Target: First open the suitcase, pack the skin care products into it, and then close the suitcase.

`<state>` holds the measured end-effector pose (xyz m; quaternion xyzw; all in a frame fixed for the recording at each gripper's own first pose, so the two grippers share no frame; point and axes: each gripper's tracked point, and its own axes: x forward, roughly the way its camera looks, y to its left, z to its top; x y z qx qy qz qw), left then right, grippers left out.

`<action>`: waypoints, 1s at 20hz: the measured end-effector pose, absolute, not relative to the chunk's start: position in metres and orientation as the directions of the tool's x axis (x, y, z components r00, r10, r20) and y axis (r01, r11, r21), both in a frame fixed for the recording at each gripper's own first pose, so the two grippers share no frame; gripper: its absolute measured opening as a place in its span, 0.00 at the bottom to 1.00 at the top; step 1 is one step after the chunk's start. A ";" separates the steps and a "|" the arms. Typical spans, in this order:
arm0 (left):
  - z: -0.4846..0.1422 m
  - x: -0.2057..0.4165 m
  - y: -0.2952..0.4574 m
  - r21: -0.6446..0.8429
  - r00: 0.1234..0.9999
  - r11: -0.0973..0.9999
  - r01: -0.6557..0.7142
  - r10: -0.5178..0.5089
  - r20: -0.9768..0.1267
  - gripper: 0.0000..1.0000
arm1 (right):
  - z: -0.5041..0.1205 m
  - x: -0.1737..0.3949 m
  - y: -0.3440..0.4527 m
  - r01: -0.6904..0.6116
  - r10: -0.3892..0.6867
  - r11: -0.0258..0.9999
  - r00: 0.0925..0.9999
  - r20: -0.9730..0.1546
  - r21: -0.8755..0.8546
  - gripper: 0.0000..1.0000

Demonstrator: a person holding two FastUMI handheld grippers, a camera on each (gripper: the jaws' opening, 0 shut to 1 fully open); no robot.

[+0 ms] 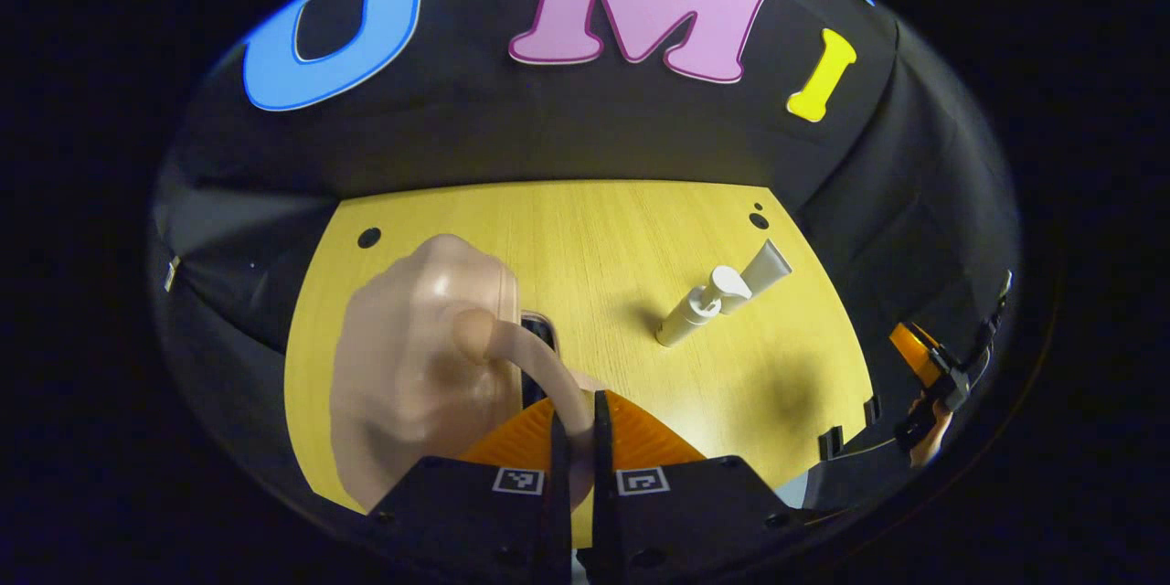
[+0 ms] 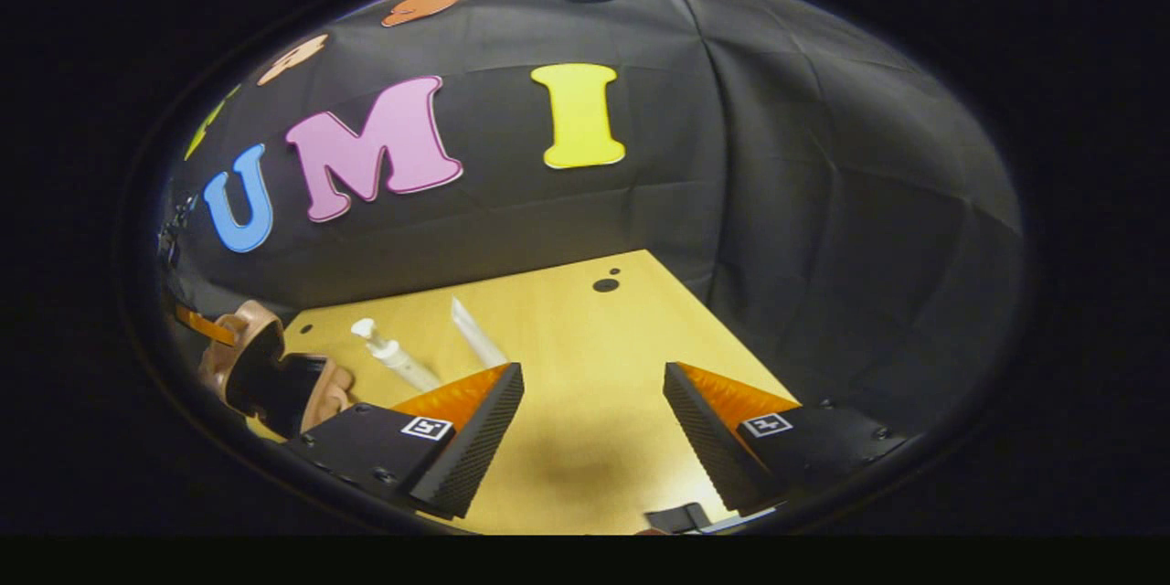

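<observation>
The left gripper (image 1: 576, 425) has its fingers pinched together on the curved handle (image 1: 535, 361) of the pink suitcase (image 1: 425, 356), which stands at the near left part of the yellow table (image 1: 594, 238). The case looks partly open: in the right gripper view its dark inside (image 2: 265, 384) shows between the two pink shells. Beyond the suitcase, toward the middle of the table, lie the skin care products: a white pump bottle (image 1: 695, 309) and a white tube (image 1: 763, 270), touching end to end and both flat on the wood. The right gripper (image 2: 594, 425) hangs well to the right of the suitcase, jaws spread wide, nothing between them, over bare table.

The step in hand seems to be opening the case. I'd keep the pinch firm on that thin handle and swing the lid in a slow arc about its hinge rather than tugging straight, since a light shell like this may slide or tip. The free gripper could steady the lower shell. Lay the lid away from the bottle so the items stay reachable.
</observation>
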<state>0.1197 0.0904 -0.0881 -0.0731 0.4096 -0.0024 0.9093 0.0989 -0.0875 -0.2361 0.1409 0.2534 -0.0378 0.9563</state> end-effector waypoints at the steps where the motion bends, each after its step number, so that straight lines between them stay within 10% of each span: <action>1: -0.078 0.112 0.105 -0.161 0.671 0.985 -0.067 -0.075 -0.738 0.14 | -0.233 0.104 -0.077 0.126 0.012 0.960 0.873 -0.487 0.250 0.98; 10: -0.028 0.071 0.334 0.091 0.720 0.971 -0.222 0.226 -0.656 0.14 | -0.198 0.126 -0.016 0.038 0.066 0.975 0.891 -0.449 0.218 0.98; 20: -0.184 0.045 0.556 0.238 0.462 0.888 -0.394 0.416 -0.783 0.14 | -0.190 0.121 0.004 0.033 0.041 0.989 0.870 -0.492 0.141 0.98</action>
